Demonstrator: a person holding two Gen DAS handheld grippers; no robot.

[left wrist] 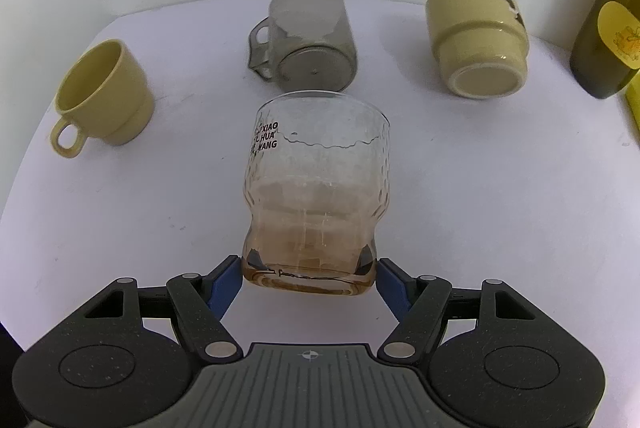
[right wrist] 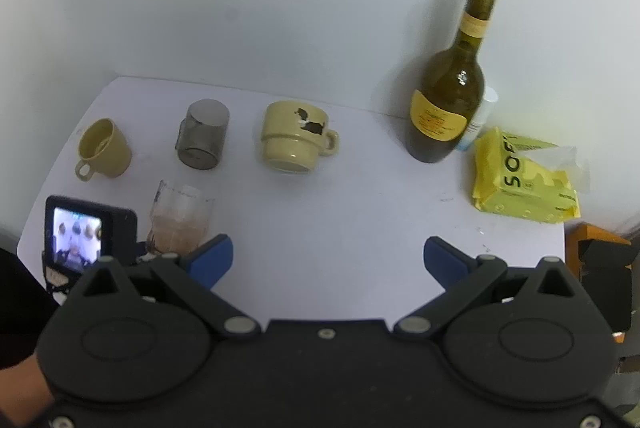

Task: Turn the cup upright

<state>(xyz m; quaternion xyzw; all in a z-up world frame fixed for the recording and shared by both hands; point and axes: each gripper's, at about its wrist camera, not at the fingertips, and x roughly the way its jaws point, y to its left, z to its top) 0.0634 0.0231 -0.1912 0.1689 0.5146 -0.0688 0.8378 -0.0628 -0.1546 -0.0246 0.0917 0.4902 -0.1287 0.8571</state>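
A clear amber-tinted glass cup (left wrist: 316,184) with black lettering lies tilted, its thick base toward me and its rim away. My left gripper (left wrist: 310,274) is shut on the base of this glass cup, blue pads on both sides. The same cup shows in the right wrist view (right wrist: 180,224), beside the left gripper's camera screen (right wrist: 78,234). My right gripper (right wrist: 328,260) is open and empty above the white table (right wrist: 360,212).
A yellow mug (left wrist: 102,100) stands upright at left. A grey glass mug (left wrist: 308,36) and a beige mug (left wrist: 476,40) lie with their bases toward me. A dark wine bottle (right wrist: 452,88) and a yellow tissue pack (right wrist: 520,180) stand at right by the wall.
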